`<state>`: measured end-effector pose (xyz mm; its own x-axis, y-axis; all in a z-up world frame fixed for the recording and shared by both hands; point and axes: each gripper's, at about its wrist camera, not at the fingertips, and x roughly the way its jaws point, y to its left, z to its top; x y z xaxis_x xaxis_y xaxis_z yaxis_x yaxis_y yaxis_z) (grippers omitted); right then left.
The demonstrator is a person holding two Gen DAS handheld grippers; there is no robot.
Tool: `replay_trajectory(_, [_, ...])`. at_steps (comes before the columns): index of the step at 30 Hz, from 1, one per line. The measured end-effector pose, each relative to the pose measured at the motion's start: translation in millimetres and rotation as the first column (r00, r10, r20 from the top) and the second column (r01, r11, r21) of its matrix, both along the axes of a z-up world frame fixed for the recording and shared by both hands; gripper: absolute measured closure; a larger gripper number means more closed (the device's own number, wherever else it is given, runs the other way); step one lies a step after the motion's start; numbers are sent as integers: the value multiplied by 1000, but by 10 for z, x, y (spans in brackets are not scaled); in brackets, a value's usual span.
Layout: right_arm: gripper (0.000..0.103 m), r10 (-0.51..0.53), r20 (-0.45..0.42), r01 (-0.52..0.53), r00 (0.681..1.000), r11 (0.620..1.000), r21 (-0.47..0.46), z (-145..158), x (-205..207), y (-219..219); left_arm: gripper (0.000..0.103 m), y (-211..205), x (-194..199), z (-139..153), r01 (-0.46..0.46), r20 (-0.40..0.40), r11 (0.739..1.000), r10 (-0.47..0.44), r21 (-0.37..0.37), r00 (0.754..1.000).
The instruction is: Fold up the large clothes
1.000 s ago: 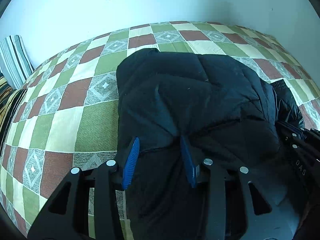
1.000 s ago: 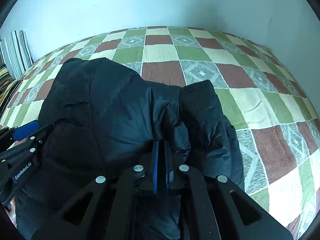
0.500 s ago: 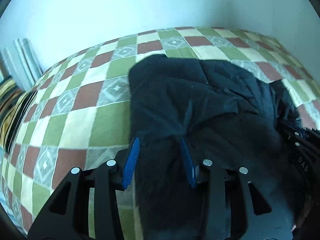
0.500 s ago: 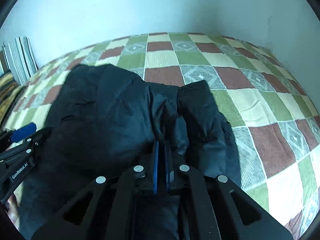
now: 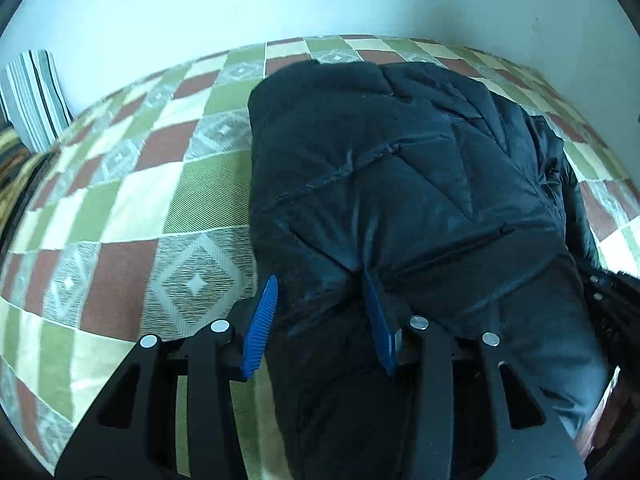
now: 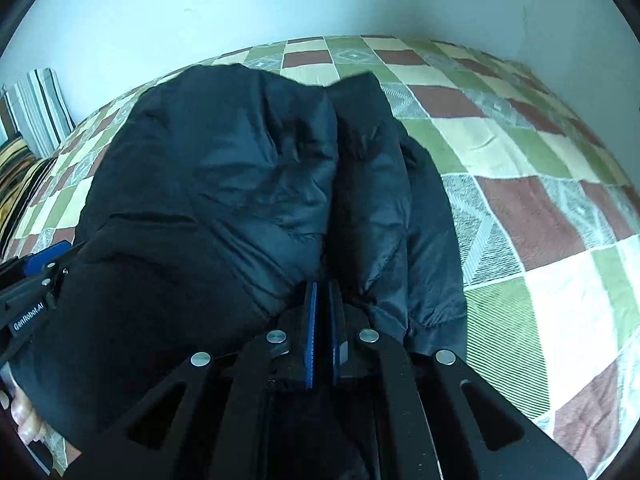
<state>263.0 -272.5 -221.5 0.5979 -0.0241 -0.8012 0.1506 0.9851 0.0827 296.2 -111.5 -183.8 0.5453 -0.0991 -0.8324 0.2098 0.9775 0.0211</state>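
Note:
A black puffer jacket (image 5: pixel 400 184) lies bunched on the checkered bedspread (image 5: pixel 132 184); it also fills the right wrist view (image 6: pixel 240 184). My left gripper (image 5: pixel 320 292) has its blue pads wide apart, with the jacket's near left edge bulging between them and the right pad pressed into the fabric. My right gripper (image 6: pixel 322 300) is shut on a fold of the jacket's near edge. The left gripper also shows at the left edge of the right wrist view (image 6: pixel 40 264).
The bedspread (image 6: pixel 520 184) of green, cream and brown squares reaches a pale wall (image 5: pixel 280 0) behind. Striped pillows (image 5: pixel 34 96) stand at the far left. Bare bed lies left and right of the jacket.
Both grippers have pushed forward with the jacket, so its near part rides up over the far part. The right gripper stays shut and the left stays spread.

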Motion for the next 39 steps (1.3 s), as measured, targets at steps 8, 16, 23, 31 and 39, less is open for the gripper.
replay_trajectory(8, [98, -2, 41, 3, 999, 1000, -12, 53, -63, 35, 60, -69, -101, 75, -20, 66, 999, 17, 51, 998])
replay_trajectory(16, [54, -19, 121, 23, 992, 999, -30, 395, -372, 56, 37, 0, -298, 336, -74, 110, 996, 68, 51, 992])
replay_trajectory(23, [31, -6, 185, 15, 983, 999, -44, 722, -679, 109, 17, -26, -622, 678, -59, 181, 998, 52, 31, 982])
replay_trajectory(31, [24, -6, 232, 17, 973, 999, -44, 946, -1023, 150, 6, 15, -1079, 970, -92, 259, 995, 76, 48, 963])
replay_trajectory(39, [23, -12, 286, 28, 958, 998, -50, 1128, -1350, 176, 6, 114, -1431, 1231, -130, 308, 991, 119, 15, 944])
